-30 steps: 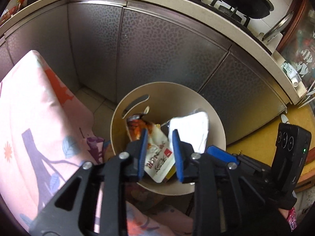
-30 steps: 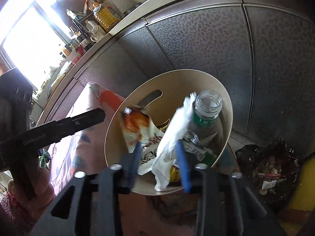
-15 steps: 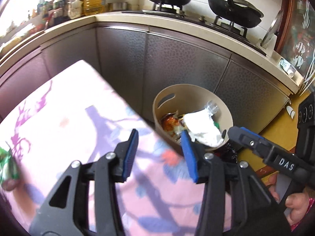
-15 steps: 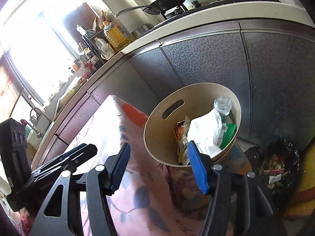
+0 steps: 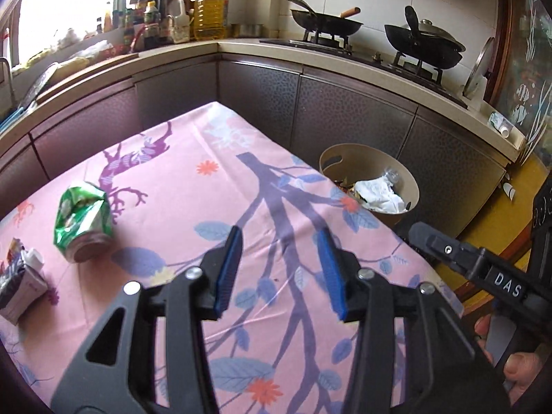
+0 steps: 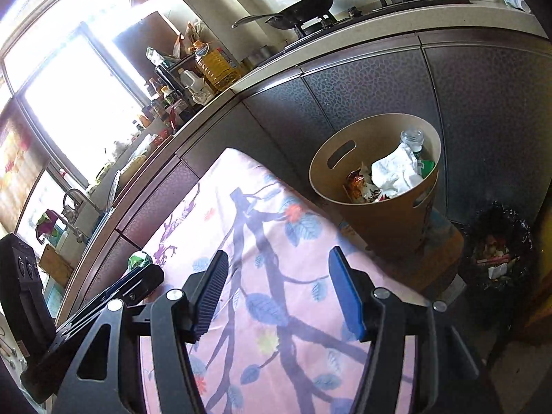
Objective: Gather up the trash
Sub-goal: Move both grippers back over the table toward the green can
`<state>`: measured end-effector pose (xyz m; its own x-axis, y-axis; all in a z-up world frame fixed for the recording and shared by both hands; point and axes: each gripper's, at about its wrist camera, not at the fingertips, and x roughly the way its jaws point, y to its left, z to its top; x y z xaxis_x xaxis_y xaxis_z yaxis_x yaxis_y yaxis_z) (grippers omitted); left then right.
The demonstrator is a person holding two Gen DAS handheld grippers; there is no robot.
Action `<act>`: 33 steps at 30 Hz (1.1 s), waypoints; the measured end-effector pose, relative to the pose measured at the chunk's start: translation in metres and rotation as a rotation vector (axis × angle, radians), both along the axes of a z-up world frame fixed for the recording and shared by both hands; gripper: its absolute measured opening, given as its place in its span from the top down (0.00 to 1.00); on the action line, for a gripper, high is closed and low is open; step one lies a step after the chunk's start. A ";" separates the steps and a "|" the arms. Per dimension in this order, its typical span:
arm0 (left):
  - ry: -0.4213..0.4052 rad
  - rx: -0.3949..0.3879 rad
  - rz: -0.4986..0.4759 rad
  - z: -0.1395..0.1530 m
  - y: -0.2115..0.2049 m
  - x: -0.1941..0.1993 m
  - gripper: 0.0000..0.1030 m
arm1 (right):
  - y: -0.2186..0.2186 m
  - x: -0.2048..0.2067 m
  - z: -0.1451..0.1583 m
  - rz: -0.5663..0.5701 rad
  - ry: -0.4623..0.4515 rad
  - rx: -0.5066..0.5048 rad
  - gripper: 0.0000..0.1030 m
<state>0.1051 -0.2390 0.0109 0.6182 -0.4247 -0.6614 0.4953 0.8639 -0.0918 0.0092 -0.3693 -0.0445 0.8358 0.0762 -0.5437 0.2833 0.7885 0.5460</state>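
Observation:
A beige bin stands on the floor past the table's far right edge, holding a white tissue, a snack wrapper and a clear bottle. A crushed green can lies on the pink flowered tablecloth at the left; part of it shows in the right wrist view. A small crumpled carton lies at the far left. My left gripper is open and empty above the table. My right gripper is open and empty too.
Dark kitchen cabinets and a counter with woks run behind the table. A black bag of waste sits on the floor right of the bin. Bottles crowd the counter near the window.
Both grippers have pulled back and up from over the bin to above the table and opened wider. The tissue and wrapper now lie in the bin. The can and carton have come into view.

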 end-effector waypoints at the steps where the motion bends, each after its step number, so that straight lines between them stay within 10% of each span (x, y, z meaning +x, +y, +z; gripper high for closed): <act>1: -0.006 -0.005 0.011 0.000 0.008 -0.003 0.57 | 0.007 -0.001 0.001 0.006 0.001 -0.007 0.44; 16: -0.021 0.005 0.206 -0.018 0.124 -0.049 0.52 | 0.091 -0.017 -0.001 0.027 0.073 -0.052 0.44; 33: -0.085 0.005 0.238 -0.005 0.152 -0.074 0.33 | 0.140 -0.028 0.003 0.067 0.115 -0.144 0.35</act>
<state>0.0314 -0.0874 0.0063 0.7540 -0.2574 -0.6043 0.2836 0.9574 -0.0540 -0.0186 -0.2292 -0.0414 0.7630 0.0437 -0.6450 0.2819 0.8754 0.3927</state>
